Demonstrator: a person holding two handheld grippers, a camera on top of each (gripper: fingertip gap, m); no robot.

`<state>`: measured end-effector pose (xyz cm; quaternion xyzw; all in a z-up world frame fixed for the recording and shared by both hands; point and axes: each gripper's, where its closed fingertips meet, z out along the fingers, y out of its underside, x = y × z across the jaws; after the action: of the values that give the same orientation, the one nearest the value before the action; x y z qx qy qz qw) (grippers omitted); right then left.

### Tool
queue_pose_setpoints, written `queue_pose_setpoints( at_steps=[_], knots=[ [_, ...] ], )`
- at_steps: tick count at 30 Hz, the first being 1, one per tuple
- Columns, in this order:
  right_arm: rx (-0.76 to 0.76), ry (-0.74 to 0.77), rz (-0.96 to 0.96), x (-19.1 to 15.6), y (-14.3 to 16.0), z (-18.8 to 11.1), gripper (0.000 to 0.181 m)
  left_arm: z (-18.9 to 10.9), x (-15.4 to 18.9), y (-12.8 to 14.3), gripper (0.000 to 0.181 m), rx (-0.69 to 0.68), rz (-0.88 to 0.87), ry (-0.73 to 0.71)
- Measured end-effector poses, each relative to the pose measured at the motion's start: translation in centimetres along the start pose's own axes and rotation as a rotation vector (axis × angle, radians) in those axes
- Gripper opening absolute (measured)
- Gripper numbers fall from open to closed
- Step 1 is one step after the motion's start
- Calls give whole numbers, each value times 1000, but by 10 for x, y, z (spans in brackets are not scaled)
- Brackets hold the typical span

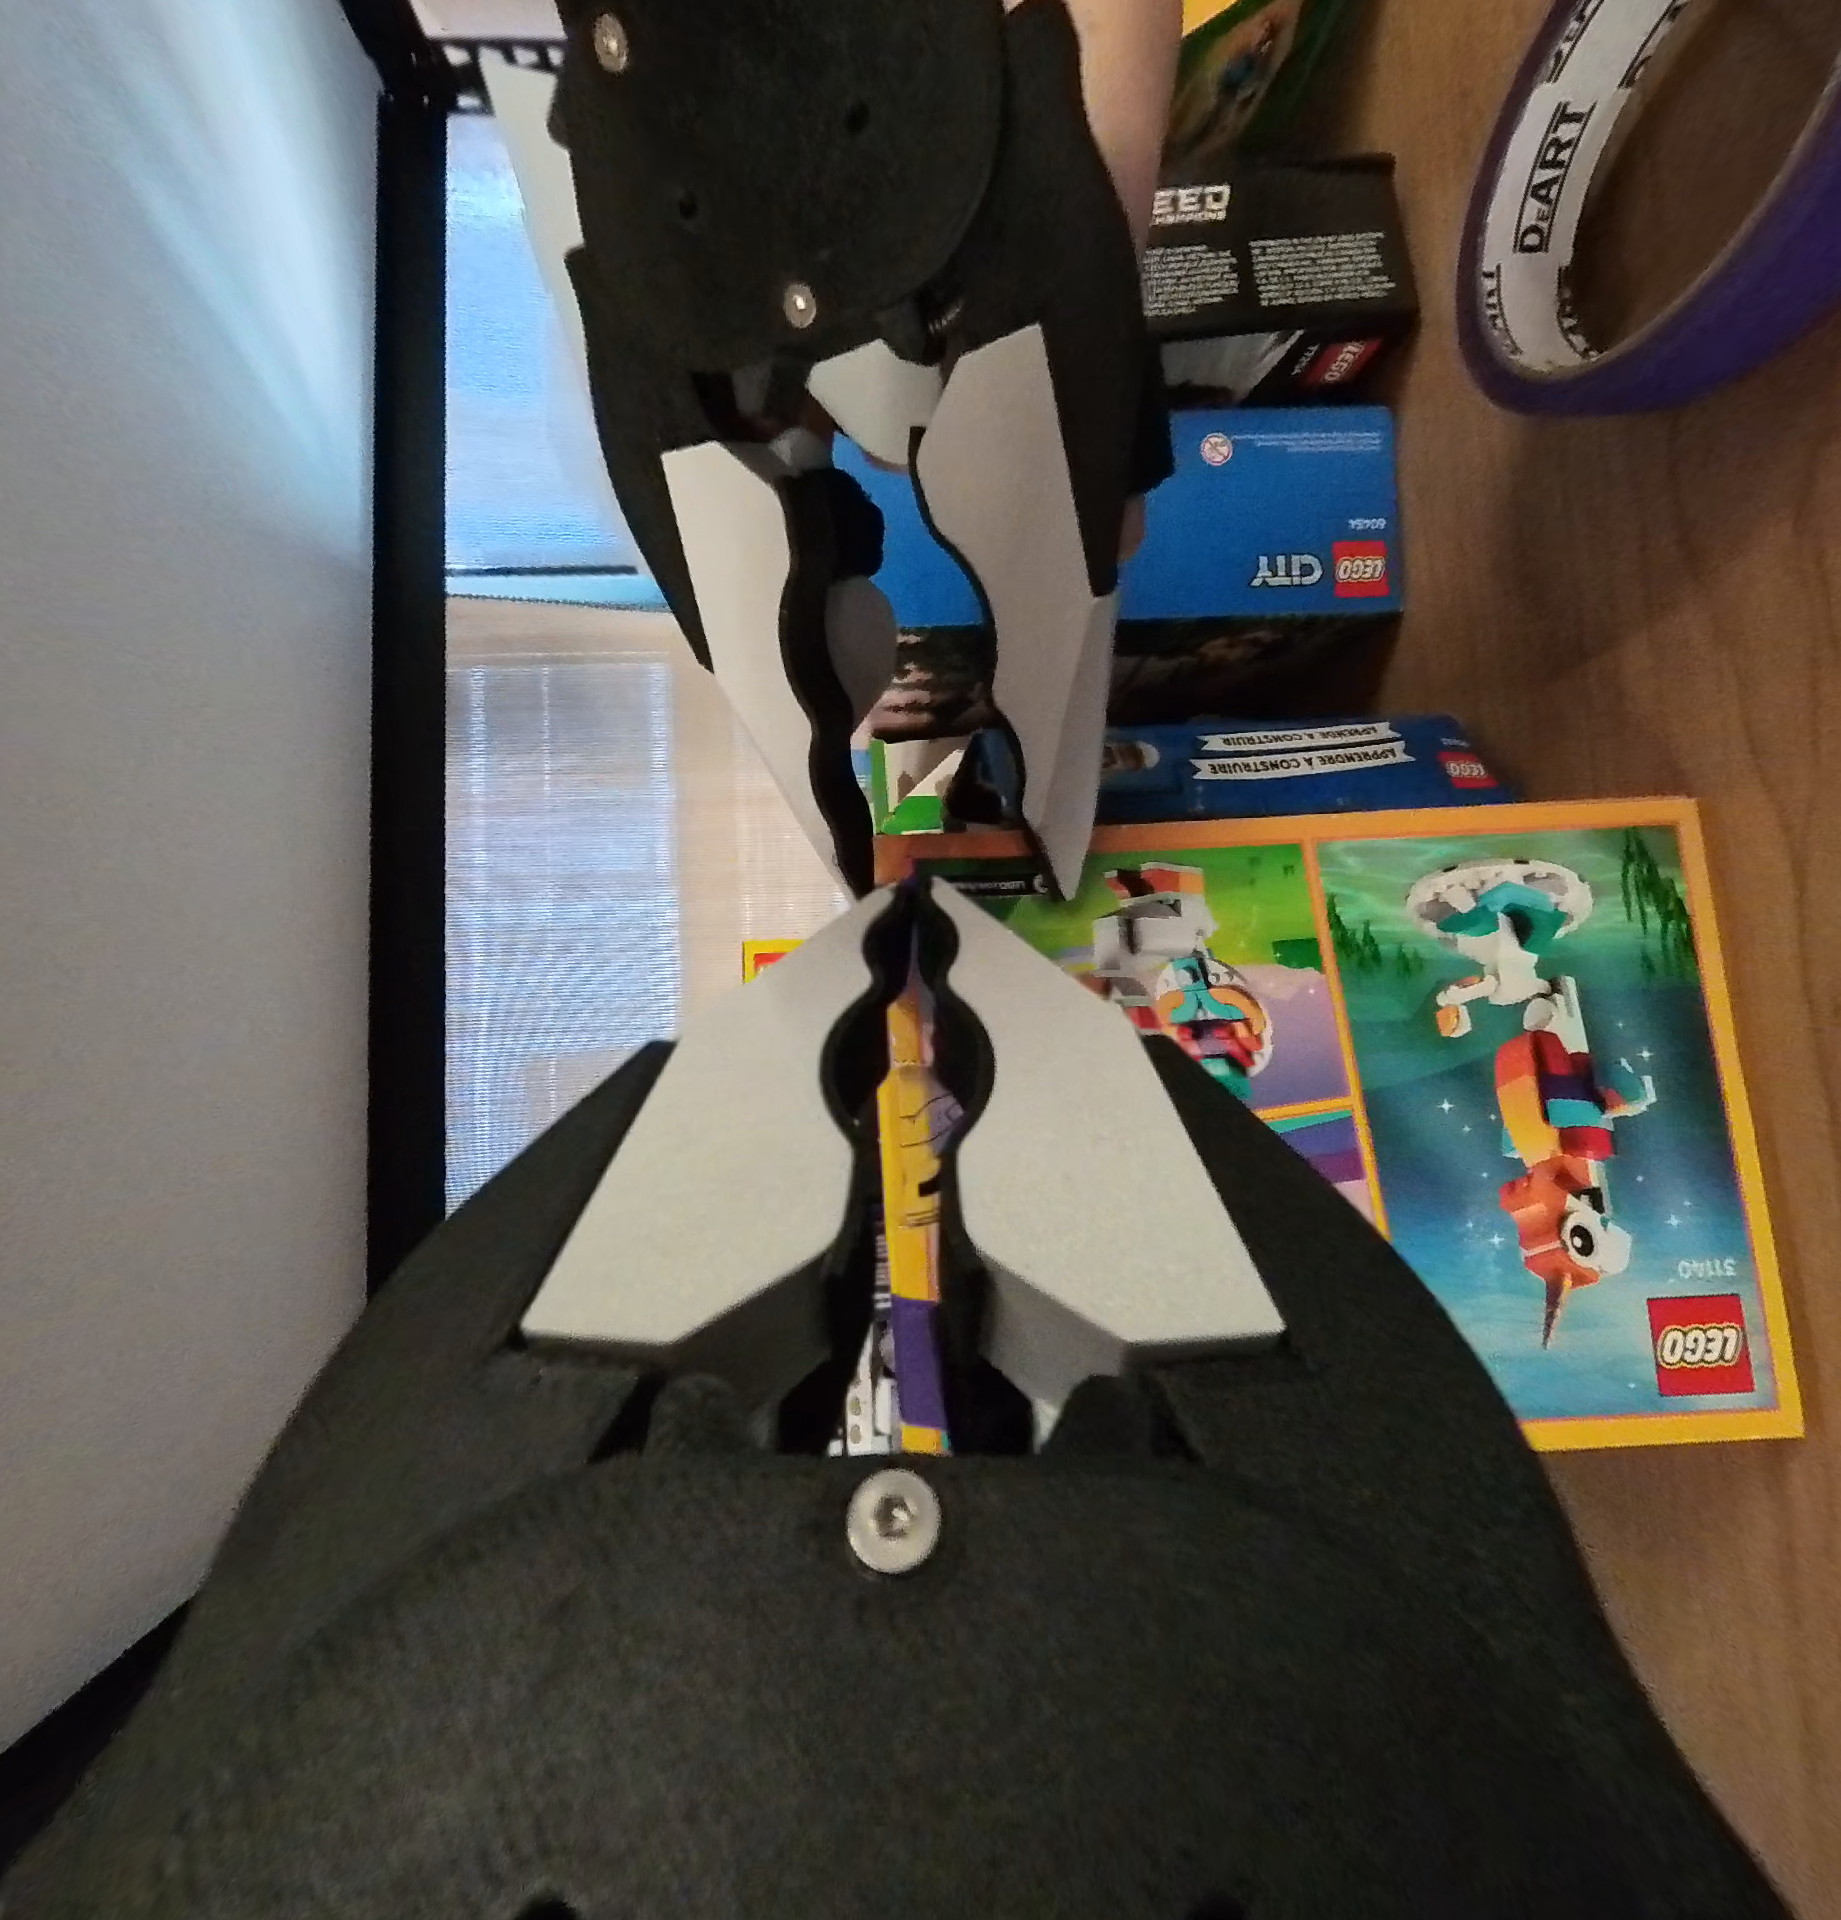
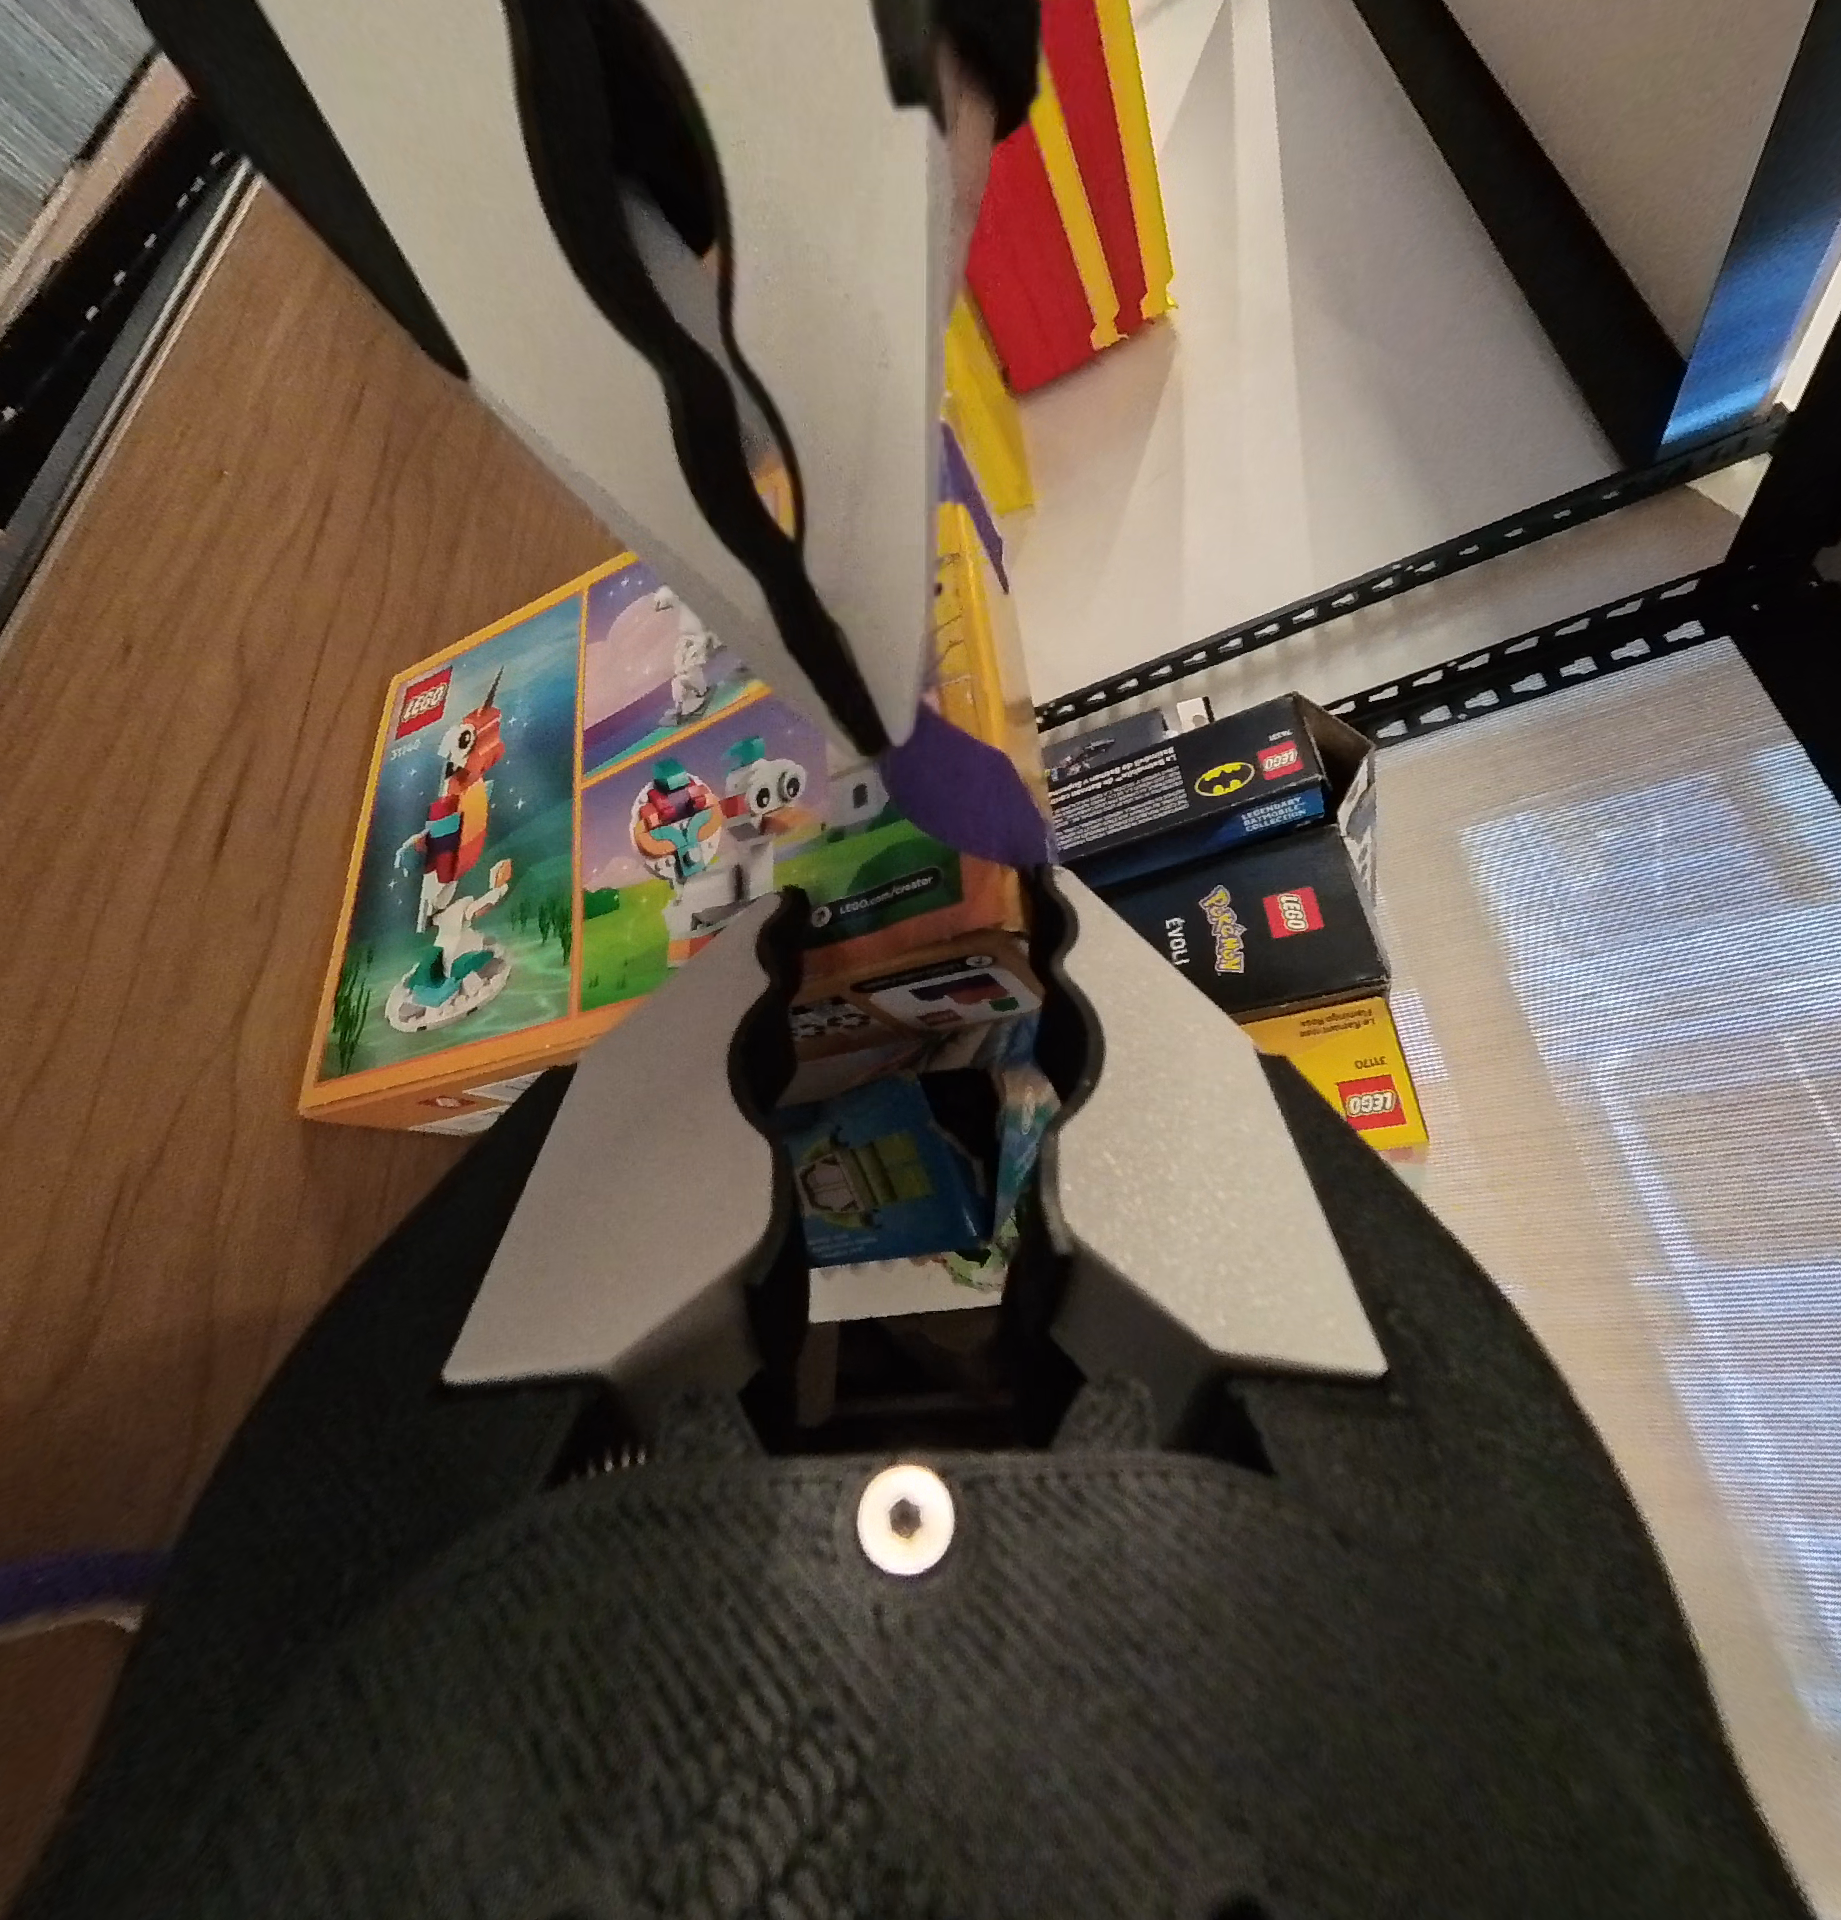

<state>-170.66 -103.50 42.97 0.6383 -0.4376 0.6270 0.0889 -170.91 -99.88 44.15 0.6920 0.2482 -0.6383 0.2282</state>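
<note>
- Much of the thin yellow-and-purple box (image 1: 911, 1164) is hidden: in the left wrist view only its edge shows between the grey pads, and in the right wrist view it is a sliver running from 12 o'clock down to a purple corner at centre.
- The left gripper (image 1: 914, 896) is clenched on that thin box, pads pressed against both faces.
- The right gripper (image 2: 911, 899) stands parted; whether its tips touch the purple corner is hard to tell. Seen through its fingers are small crumpled cartons (image 2: 895, 1164), blue and green, too jumbled to name.
- In the left wrist view the right gripper comes down from 12 o'clock, its tips meeting the left one's tips at centre, a hand partly cut off behind it.
- An orange-bordered toy-brick box (image 1: 1518, 1091) with a seahorse picture lies flat on the wooden table (image 1: 1778, 935), at 3 o'clock in the left wrist view and 9 o'clock in the right.
- Beyond it at 1 o'clock sit a blue toy-brick box (image 1: 1280, 509) and a black box (image 1: 1280, 249), partly blocked by the right gripper.
- A purple tape roll (image 1: 1674, 343) is cut off at 2 o'clock.
- In the right wrist view, at 3 o'clock, stacked black and yellow boxes (image 2: 1238, 914) sit on a black metal rack (image 2: 1518, 665).
</note>
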Motion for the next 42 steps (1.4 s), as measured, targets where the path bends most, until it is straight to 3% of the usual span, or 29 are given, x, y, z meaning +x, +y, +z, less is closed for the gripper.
queue_pose_setpoints(
  at_steps=[33,37,42],
  knots=[
    [-2,-10,3,0,1,0,44,22,26,20,0,-132,-158,135],
    [1,-7,10,0,1,0,45,22,37,19,11,-128,-150,159],
    [12,-6,22,0,0,0,46,10,38,19,15,-81,-383,224]
  ],
)
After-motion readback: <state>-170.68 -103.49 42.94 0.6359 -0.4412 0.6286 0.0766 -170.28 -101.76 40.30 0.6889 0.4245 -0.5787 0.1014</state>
